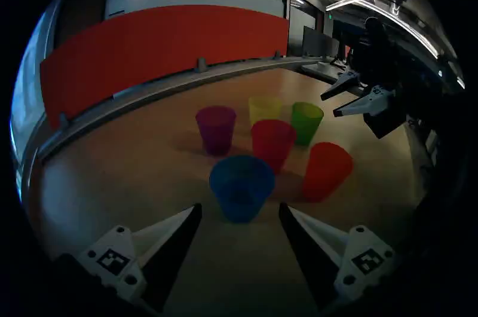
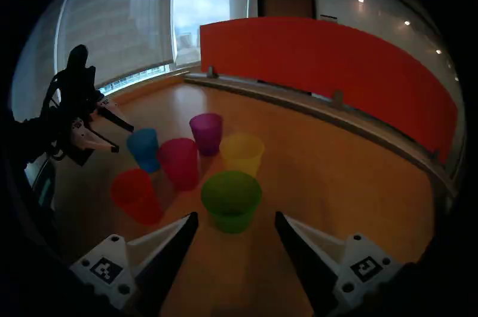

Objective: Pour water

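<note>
Several empty plastic cups stand clustered on a wooden table. In the left gripper view the blue cup is nearest, just beyond my open left gripper. Behind it stand the purple cup, crimson cup, red cup, yellow cup and green cup. My right gripper hovers open at the far right. In the right gripper view the green cup sits just ahead of the open right gripper. The left gripper hangs near the blue cup.
A long red partition panel runs along the table's far edge on a grey rail. Windows with blinds lie beyond the table. Bare tabletop stretches beside the cups.
</note>
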